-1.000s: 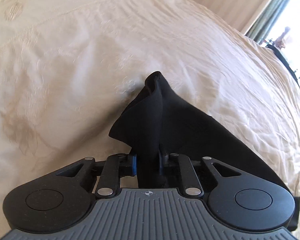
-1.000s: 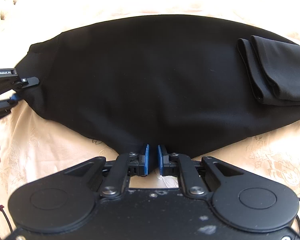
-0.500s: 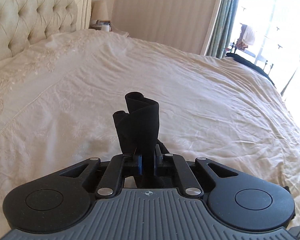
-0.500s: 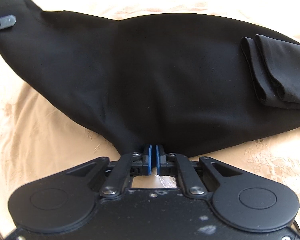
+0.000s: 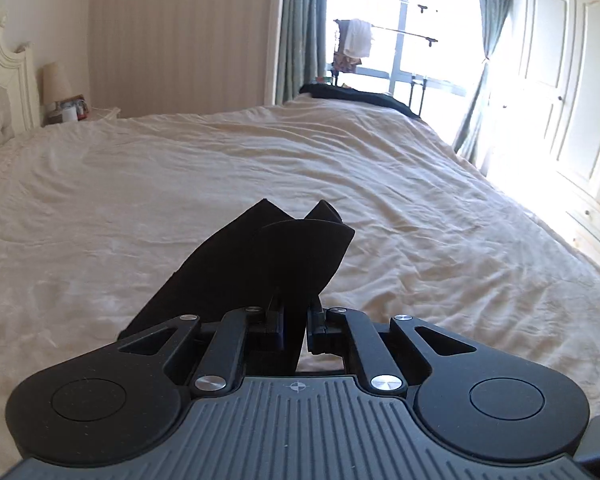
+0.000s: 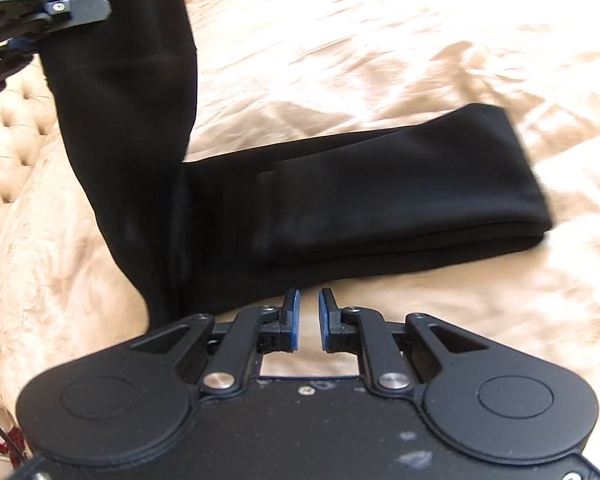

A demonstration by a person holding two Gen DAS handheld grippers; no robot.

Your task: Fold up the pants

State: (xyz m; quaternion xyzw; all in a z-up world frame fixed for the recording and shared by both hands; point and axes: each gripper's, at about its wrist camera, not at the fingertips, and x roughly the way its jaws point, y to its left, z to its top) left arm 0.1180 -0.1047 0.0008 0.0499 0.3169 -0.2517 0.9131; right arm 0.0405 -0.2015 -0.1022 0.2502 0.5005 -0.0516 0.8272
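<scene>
Pants point(image 5: 276, 264) pinched between left fingers point(image 5: 278, 324).

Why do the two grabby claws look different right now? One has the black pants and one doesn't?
The left gripper is shut on the black pants, while the right gripper holds nothing. The left gripper's jaws are pressed onto cloth; the right gripper's jaws stand apart with a gap showing the bedspread. The left gripper lifts one end of the pants up; the right gripper sits low beside the folded part. Both have black bodies.
</scene>
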